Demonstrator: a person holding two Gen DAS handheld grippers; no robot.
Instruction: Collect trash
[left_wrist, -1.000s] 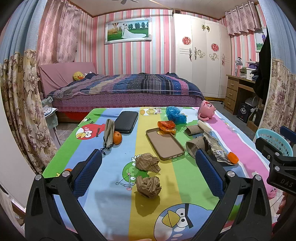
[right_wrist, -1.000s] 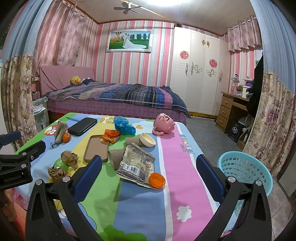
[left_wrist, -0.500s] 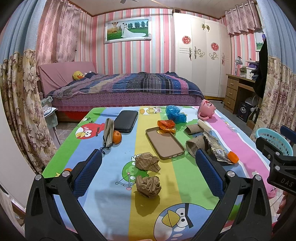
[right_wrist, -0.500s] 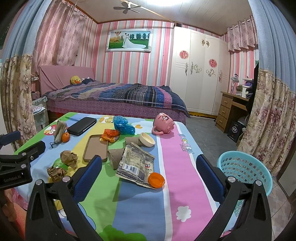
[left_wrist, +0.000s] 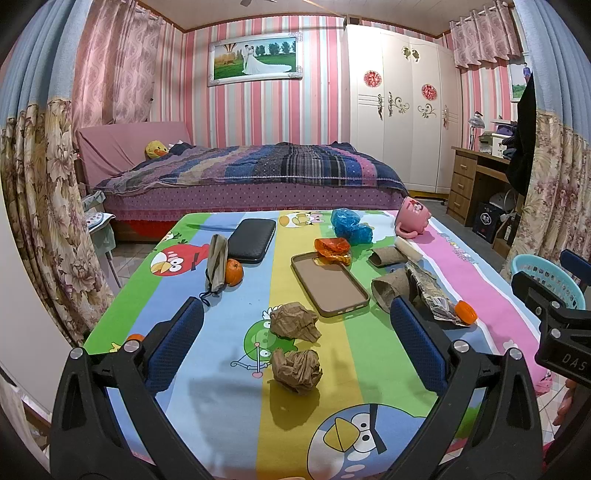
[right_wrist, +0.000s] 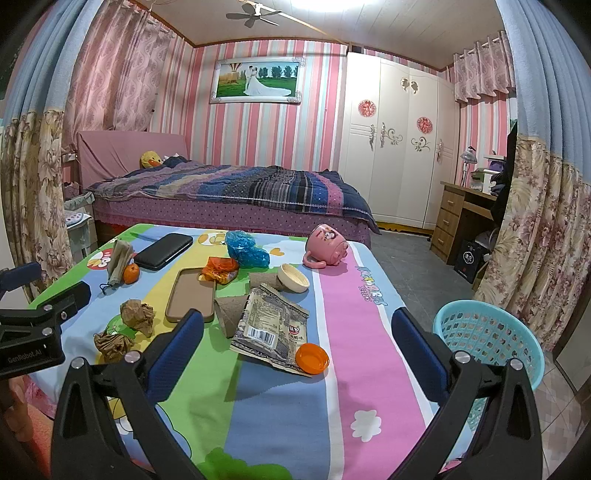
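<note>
Two crumpled brown paper balls lie near the table's front: the nearer ball (left_wrist: 296, 371) (right_wrist: 112, 344) and the farther ball (left_wrist: 293, 321) (right_wrist: 137, 315). My left gripper (left_wrist: 295, 341) hovers open over the nearer ball, empty. A flattened snack wrapper (right_wrist: 271, 326) (left_wrist: 428, 291) and an orange cap (right_wrist: 312, 359) (left_wrist: 466, 312) lie ahead of my right gripper (right_wrist: 297, 343), which is open and empty. Cardboard tubes (right_wrist: 229, 308), an orange wrapper (right_wrist: 218, 269) and a blue plastic bag (right_wrist: 245, 251) lie farther back. A turquoise basket (right_wrist: 487, 343) stands on the floor right of the table.
On the cartoon tablecloth (left_wrist: 229, 424) also lie a brown phone case (left_wrist: 328, 282), a black case (left_wrist: 252, 240), a tangerine (left_wrist: 234, 272), a folded umbrella (left_wrist: 217, 264) and a tipped pink mug (right_wrist: 327, 249). A bed (right_wrist: 229, 192) stands behind, a desk (right_wrist: 461, 214) at right.
</note>
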